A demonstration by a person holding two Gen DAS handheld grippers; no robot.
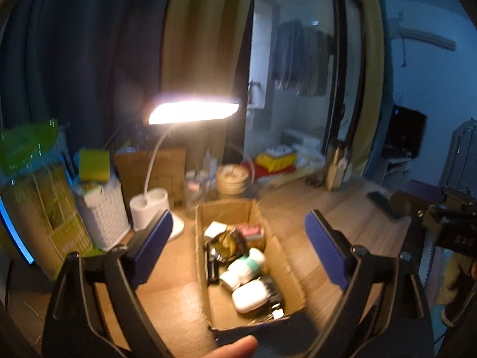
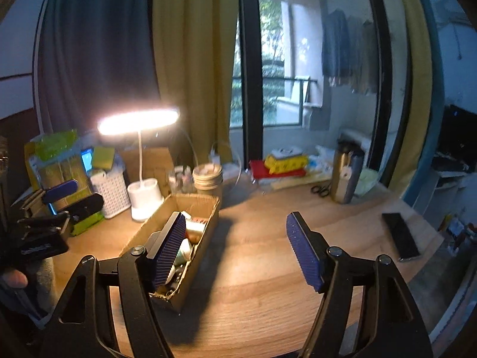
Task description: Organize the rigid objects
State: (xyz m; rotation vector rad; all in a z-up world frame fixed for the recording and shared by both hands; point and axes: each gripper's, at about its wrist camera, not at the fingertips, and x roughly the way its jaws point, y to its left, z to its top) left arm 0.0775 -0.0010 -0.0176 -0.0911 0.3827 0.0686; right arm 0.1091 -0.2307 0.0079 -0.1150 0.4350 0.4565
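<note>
Evidently the cardboard box (image 1: 235, 208) serves as the collecting place for this tidy-up: it sits lengthwise on the wooden desk (image 2: 268, 268), open at the top, and already holds a jumble of small hard items, among them a white case (image 1: 249, 296), a white bottle with a green band (image 1: 246, 264), a round metal-rimmed thing (image 1: 225, 243) and a white card (image 1: 216, 228) at the far end. Packing them together in one long carton keeps loose pieces off the desk, which looks largely bare around it, so the sorting seems far along. In the left wrist view the left gripper (image 1: 238, 238) hangs above the box with its blue pads set wide apart on either side of the carton, nothing between them and nothing touched; a fingertip (image 1: 235, 347) shows at the bottom edge. The right gripper (image 2: 235, 246) stands over the bare desk just right of the box, jaws likewise released and empty; its left pad overlaps the box in the picture, though whether it actually brushes the rim I cannot tell from this angle. Behind the box stand a lit desk lamp (image 2: 143, 200), a white woven basket (image 2: 111, 192) and a lidded jar (image 2: 207, 176); further right lie scissors (image 2: 320, 190), a steel flask (image 2: 345, 176) and a black phone (image 2: 401, 235).
</note>
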